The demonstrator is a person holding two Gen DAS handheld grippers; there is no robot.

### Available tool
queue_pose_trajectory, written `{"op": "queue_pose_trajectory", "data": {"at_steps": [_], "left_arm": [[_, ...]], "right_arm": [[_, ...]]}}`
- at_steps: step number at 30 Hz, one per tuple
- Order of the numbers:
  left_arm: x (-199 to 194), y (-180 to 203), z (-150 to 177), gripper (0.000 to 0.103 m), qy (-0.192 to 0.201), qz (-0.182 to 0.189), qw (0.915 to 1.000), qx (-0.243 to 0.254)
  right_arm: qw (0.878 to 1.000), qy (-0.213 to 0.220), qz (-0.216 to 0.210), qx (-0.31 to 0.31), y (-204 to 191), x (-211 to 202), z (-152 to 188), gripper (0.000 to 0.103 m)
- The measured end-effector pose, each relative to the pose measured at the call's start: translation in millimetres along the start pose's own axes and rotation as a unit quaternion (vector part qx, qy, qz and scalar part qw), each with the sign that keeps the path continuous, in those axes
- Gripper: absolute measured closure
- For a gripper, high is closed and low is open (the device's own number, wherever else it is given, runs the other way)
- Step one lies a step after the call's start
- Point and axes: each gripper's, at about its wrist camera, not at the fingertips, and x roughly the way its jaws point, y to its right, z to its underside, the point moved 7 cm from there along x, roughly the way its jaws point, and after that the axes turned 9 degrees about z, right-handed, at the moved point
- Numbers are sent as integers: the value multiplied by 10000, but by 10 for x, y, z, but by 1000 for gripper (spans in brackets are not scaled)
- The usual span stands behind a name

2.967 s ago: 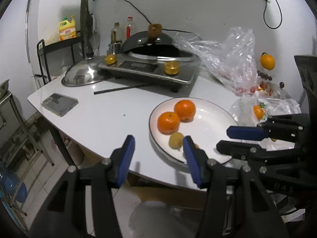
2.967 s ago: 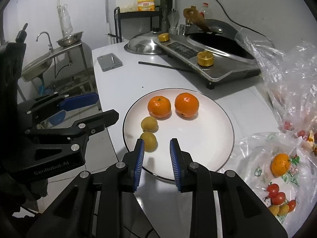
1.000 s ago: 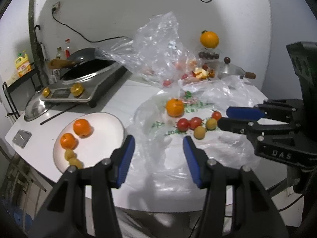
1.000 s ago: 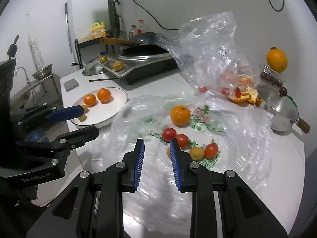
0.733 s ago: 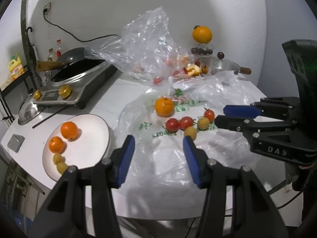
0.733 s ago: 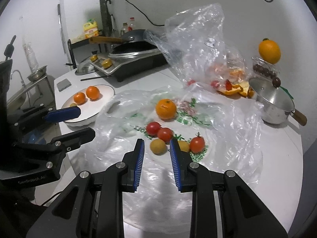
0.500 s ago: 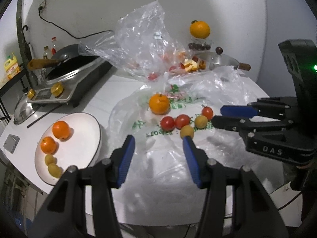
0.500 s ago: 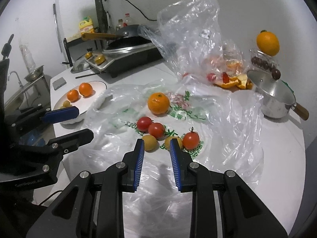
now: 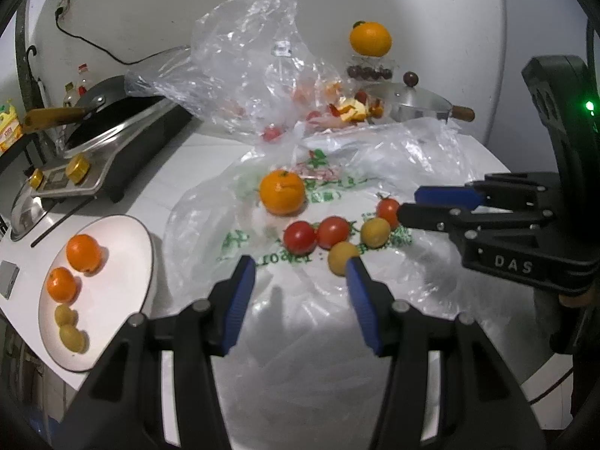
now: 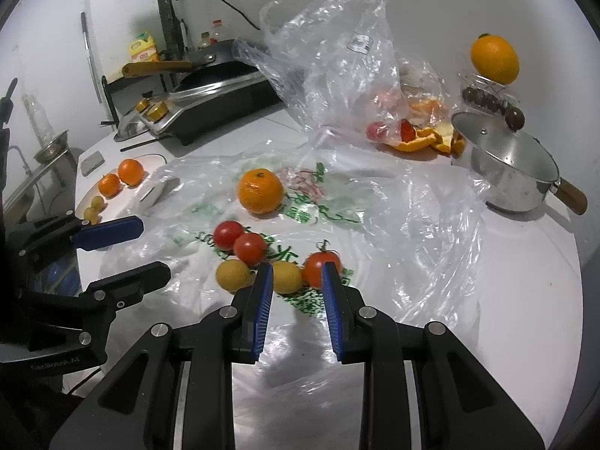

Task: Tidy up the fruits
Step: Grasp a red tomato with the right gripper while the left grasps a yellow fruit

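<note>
On a flat printed plastic bag (image 9: 262, 300) lie an orange (image 9: 282, 197), three red tomatoes (image 9: 299, 237) and two small yellow fruits (image 9: 342, 257). My left gripper (image 9: 300, 262) hovers open and empty just short of them. My right gripper (image 10: 296, 268) stands at a narrow empty gap, shut, right behind a yellow fruit (image 10: 287, 276) and a tomato (image 10: 318, 266). It enters the left wrist view from the right, with the right gripper (image 9: 408, 202) beside a tomato. To the left, a white plate (image 9: 123, 273) holds two oranges (image 9: 83, 253) and two yellow fruits (image 9: 65, 315).
A stove with a pan (image 9: 112, 138) stands at the back left. A crumpled clear bag (image 10: 337, 56) rises behind the fruit, with orange peel (image 10: 423, 138) beside it. A lidded steel pot (image 10: 506, 172) and an orange on a stand (image 10: 495, 59) sit at the back right.
Both grippers have moved forward and down toward the fruit on the bag, which now looks larger and nearer. The plate has slid to the left edge. Neither gripper's jaws changed.
</note>
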Motion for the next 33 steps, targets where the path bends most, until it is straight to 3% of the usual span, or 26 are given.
{"op": "queue_pose_trajectory", "data": {"at_steps": [21, 23, 33], "left_arm": [[360, 142, -27, 55, -192, 343, 9992, 33], [392, 139, -18, 60, -263, 358, 9990, 39], [547, 144, 56, 61, -562, 517, 9971, -28]], "right_arm": [[9998, -148, -45, 101, 163, 250, -28, 75], [9998, -157, -64, 127, 166, 274, -33, 75], [9993, -231, -187, 208, 166, 343, -45, 75]]}}
